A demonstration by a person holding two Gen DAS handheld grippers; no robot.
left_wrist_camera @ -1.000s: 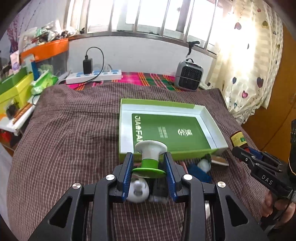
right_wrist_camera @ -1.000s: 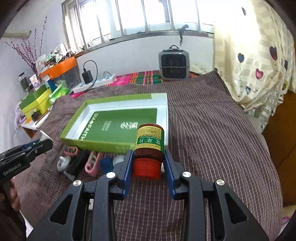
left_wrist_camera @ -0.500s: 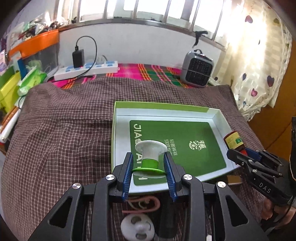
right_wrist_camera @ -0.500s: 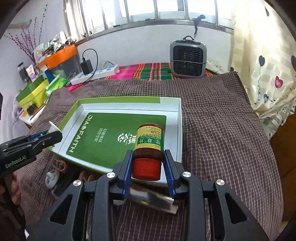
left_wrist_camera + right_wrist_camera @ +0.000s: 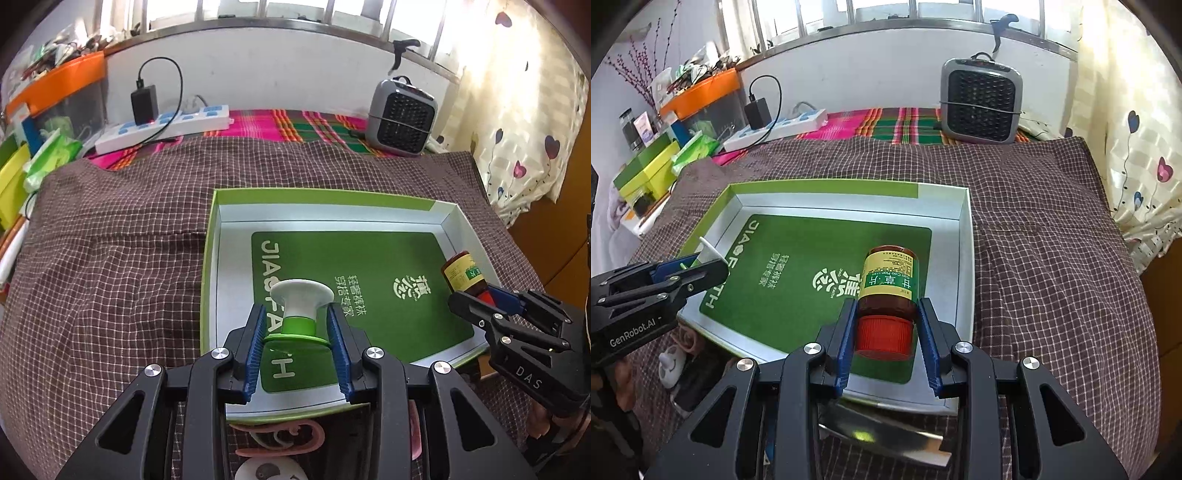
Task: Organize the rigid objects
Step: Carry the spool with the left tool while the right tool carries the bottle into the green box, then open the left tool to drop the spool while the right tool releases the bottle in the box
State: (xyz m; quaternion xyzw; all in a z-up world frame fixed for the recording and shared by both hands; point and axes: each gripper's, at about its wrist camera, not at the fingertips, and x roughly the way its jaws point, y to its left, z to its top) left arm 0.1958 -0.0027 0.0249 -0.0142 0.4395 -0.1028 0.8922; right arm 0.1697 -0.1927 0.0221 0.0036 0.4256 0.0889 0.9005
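Note:
My left gripper (image 5: 297,328) is shut on a white-and-green spool-shaped piece (image 5: 301,306), held over the near left part of the green-and-white box lid (image 5: 210,266). My right gripper (image 5: 886,328) is shut on a brown pill bottle with a red cap and green label (image 5: 888,284), held over the lid's near right part (image 5: 964,258). The bottle (image 5: 463,273) and right gripper (image 5: 491,306) show at the right of the left wrist view. The left gripper (image 5: 698,269) shows at the left of the right wrist view.
Loose items lie on the checked cloth before the lid: pink hooks (image 5: 280,439), a white round piece (image 5: 672,363), a metal strip (image 5: 882,435). A grey heater (image 5: 980,107), a power strip (image 5: 162,127) and boxes (image 5: 650,168) stand at the back and left.
Both grippers have moved forward with their loads, from over the loose items in front of the lid to over the lid's inside.

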